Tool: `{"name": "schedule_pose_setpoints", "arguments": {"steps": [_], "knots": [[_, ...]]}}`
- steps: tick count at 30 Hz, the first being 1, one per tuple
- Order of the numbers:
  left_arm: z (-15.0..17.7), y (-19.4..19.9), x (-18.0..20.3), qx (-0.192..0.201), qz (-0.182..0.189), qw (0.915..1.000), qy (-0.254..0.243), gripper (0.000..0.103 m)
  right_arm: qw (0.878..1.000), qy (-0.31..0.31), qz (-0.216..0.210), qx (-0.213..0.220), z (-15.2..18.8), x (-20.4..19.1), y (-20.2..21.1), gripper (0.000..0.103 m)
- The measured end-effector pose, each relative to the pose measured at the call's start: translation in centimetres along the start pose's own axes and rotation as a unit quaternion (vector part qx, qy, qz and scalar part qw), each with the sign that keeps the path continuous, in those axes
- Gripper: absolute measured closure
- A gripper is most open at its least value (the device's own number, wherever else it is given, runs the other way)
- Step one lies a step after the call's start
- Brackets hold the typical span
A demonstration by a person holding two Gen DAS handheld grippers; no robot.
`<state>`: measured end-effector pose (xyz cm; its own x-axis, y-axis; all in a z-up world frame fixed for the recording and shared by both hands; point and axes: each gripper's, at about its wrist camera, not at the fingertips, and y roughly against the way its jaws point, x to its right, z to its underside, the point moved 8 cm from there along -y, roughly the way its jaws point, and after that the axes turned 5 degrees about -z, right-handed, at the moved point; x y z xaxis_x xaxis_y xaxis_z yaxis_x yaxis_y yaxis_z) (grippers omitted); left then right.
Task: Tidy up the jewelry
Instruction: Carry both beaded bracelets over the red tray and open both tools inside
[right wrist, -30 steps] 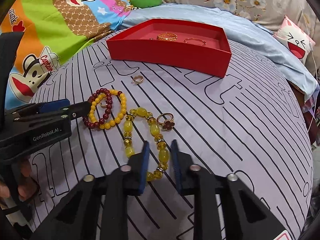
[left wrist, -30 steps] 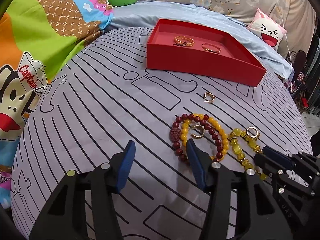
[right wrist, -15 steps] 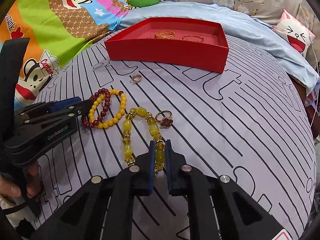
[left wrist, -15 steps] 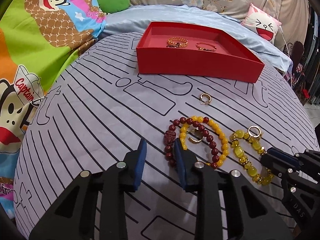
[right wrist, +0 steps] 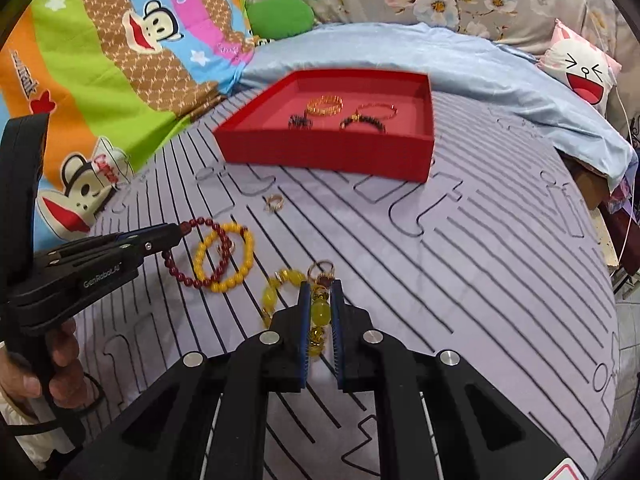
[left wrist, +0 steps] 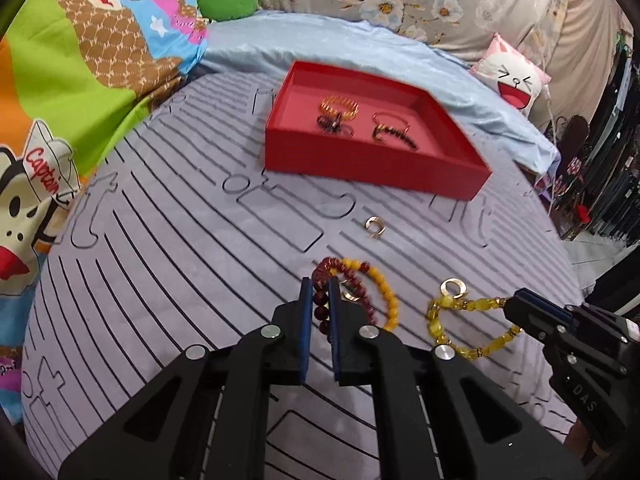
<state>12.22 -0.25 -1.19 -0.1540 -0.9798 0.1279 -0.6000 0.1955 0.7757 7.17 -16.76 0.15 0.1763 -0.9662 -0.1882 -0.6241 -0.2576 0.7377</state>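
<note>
Currently left tool [left wrist: 318,300] is pinching the dark red bead bracelet [left wrist: 322,312], having just closed; right tool [right wrist: 320,308] is clamping the yellow bead bracelet [right wrist: 320,314]. Red tray [right wrist: 320,156] ahead is already holding bracelets; the gold ring [left wrist: 375,227], between left tool and tray, is still waiting.

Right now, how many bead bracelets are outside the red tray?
3. The dark red bracelet is pinched in the left hand-held gripper. The small-bead yellow bracelet overlaps it on the cloth. The chunky yellow bracelet is pinched in the right hand-held gripper.
</note>
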Motion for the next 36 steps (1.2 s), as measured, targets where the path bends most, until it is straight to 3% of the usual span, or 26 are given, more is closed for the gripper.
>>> {"name": "schedule_pose_setpoints", "arguments": {"steps": [9, 16, 23, 28, 32, 36], "knots": [[-3.9, 4.6, 2.3, 0.029, 0.047, 0.9983, -0.016, 0.096, 0.998, -0.005, 0.009, 0.056, -4.5, 1.2, 4.5, 0.094], [-8.1, 5.7, 3.9, 0.051, 0.075, 0.9956, -0.025, 0.096, 0.996, -0.001, 0.017, 0.092, -9.0, 2.8, 5.6, 0.094], [-14.4, 2.9, 5.9, 0.074, 0.066, 0.9937, -0.051, 0.095, 0.994, 0.009, 0.008, 0.108, -15.7, 2.8, 2.1, 0.094], [-18.4, -0.1, 6.6, 0.081, 0.075, 0.9926, -0.049, 0.095, 0.993, -0.026, -0.035, 0.110, -19.6, 3.0, -1.4, 0.094], [-19.7, -3.2, 6.3, 0.069, 0.084, 0.9933, -0.040, 0.095, 0.993, -0.048, -0.060, 0.087, -20.2, 3.3, -4.9, 0.094], [-18.7, -7.4, 5.3, 0.033, 0.061, 0.9970, -0.036, 0.095, 0.997, -0.055, -0.042, 0.036, -18.1, 4.5, -9.4, 0.094]]}}
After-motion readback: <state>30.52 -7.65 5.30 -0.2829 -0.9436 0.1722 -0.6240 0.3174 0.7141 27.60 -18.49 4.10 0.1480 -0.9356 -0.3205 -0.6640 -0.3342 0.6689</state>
